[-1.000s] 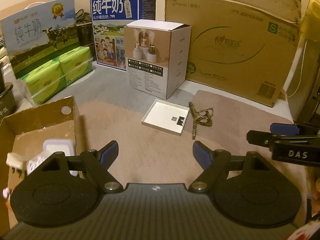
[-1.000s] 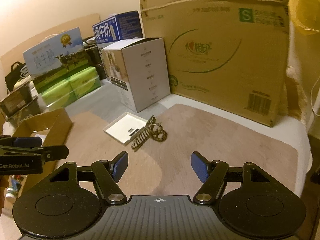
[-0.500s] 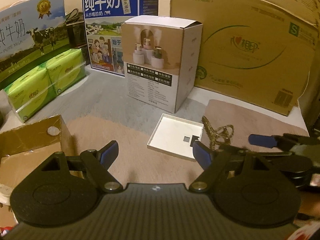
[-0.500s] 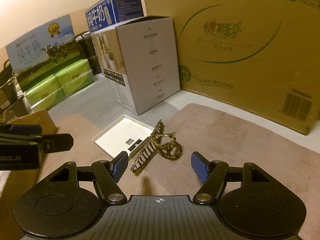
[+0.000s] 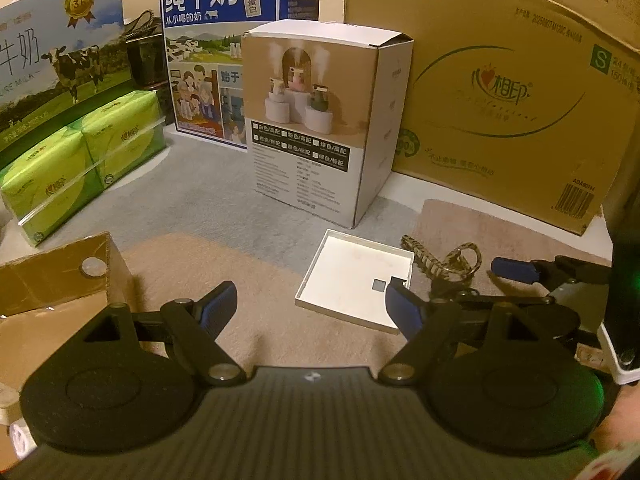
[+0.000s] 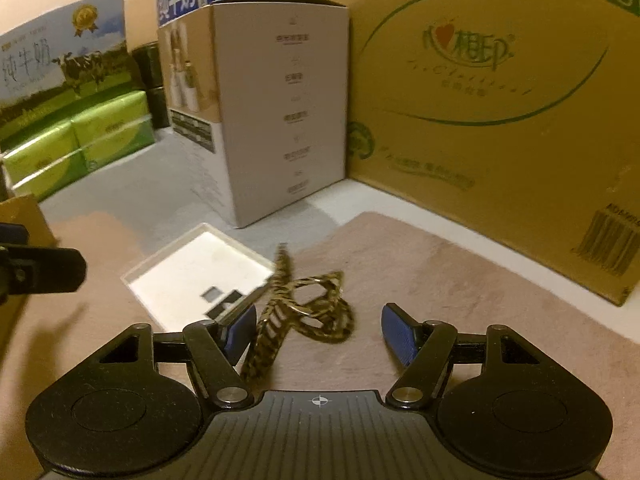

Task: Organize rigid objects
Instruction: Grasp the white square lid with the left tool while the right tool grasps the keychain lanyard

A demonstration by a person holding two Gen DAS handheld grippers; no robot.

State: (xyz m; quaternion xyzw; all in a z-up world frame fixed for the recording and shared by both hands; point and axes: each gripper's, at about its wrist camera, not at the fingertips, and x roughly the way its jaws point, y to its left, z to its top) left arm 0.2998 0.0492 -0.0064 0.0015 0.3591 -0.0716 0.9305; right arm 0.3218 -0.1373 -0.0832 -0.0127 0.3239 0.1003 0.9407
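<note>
Now the right claw [image 6: 318, 330] is spread wide around the spotted hair clip [image 6: 308, 312] beside the white tray [image 6: 192, 268], ready to pinch it. Over by the cardboard box [image 5: 56, 280], the left claw [image 5: 308, 304] waits wide and holds nothing.

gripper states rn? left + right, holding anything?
Left gripper: open, holding nothing.
Right gripper: open, holding nothing; the leopard-print hair claw lies on the mat between its fingers, not yet clamped.

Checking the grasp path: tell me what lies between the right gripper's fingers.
In the right wrist view, the right gripper is open, and the leopard-print hair claw clip lies on the beige mat between its fingers.
</note>
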